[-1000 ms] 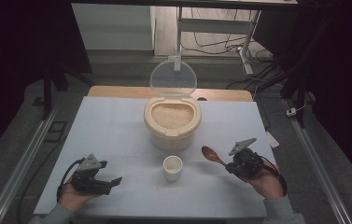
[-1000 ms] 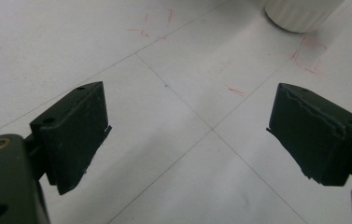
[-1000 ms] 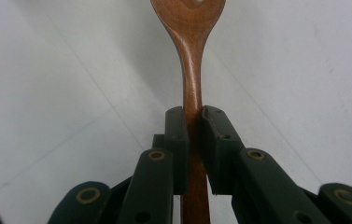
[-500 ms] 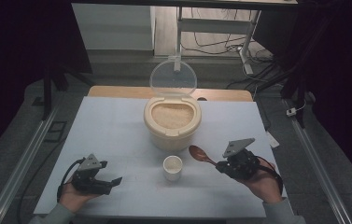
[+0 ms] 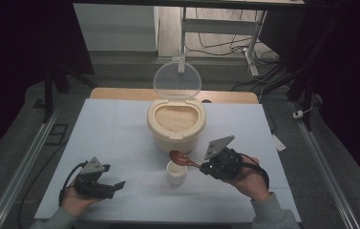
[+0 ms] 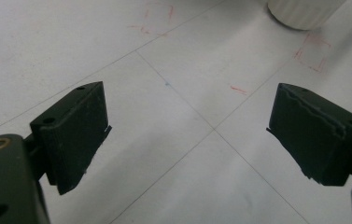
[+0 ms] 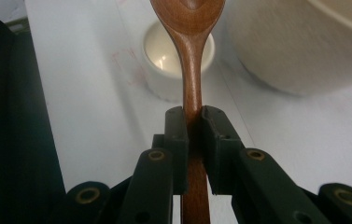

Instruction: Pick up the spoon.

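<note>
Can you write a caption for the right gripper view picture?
Right gripper pinching a wooden spoon above a small white cup.

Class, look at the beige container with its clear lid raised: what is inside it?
The container holds pale grains like rice, nearly up to the rim, with the lid upright behind. What lies beneath the surface is covered.

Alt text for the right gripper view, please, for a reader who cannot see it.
The right tongs are shut on the handle of a brown wooden spoon, whose bowl reaches over a small white cup on the white table. A large cream container stands at the right.
</note>
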Tool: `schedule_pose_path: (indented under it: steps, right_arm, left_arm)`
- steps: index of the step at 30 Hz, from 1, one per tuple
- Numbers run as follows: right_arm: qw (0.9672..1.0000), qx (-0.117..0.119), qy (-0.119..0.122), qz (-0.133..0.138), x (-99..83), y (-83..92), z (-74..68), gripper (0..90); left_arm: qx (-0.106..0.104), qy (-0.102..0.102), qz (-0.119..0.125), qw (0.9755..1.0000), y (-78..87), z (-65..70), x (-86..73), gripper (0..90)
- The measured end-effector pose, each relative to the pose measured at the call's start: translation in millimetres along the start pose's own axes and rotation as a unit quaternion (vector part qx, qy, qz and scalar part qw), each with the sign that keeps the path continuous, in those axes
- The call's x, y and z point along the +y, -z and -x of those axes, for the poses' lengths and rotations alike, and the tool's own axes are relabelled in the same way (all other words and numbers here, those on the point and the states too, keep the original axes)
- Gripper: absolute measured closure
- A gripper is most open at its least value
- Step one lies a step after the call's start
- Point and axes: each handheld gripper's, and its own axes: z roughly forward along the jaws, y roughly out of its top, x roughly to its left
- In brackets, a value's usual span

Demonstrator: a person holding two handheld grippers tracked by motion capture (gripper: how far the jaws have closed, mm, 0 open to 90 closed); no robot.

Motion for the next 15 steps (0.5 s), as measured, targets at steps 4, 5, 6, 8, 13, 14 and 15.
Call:
schedule_pose_path:
  steps: [4,5,6,8,13,14,15]
  right_arm:
    - [0.9999,0.01,0.01,-0.002,11.9,-9.9,-2.3,80.3]
    - [0.9999,0.011,0.012,-0.002,14.1,-12.9,-3.1,80.3]
    - [0.9999,0.011,0.012,-0.002,14.1,-12.9,-3.1,80.3]
    - [0.9996,0.015,0.022,-0.008,19.3,-19.8,-5.2,80.3]
    - [0.9994,0.019,0.029,-0.009,21.4,-25.3,-7.9,80.3]
    - [0.9994,0.018,0.03,-0.009,21.2,-25.6,-8.3,80.3]
    - [0.9993,0.017,0.031,-0.011,21.1,-25.4,-8.4,80.3]
  left_arm:
    - [0.0,-0.001,0.001,1.0,0.5,0.2,-0.3,11.7]
    - [0.0,-0.001,0.001,1.0,0.7,0.0,-0.4,11.7]
    - [0.0,-0.001,0.001,1.0,0.7,0.0,-0.4,11.7]
    - [0.0,-0.001,0.001,1.0,0.7,-0.2,-0.6,11.7]
    - [0.0,-0.002,0.0,1.0,0.7,0.4,-0.8,11.7]
    - [0.0,-0.003,0.0,1.0,0.7,0.6,-0.8,11.7]
    - [0.0,-0.003,0.0,1.0,0.7,0.8,-0.8,11.7]
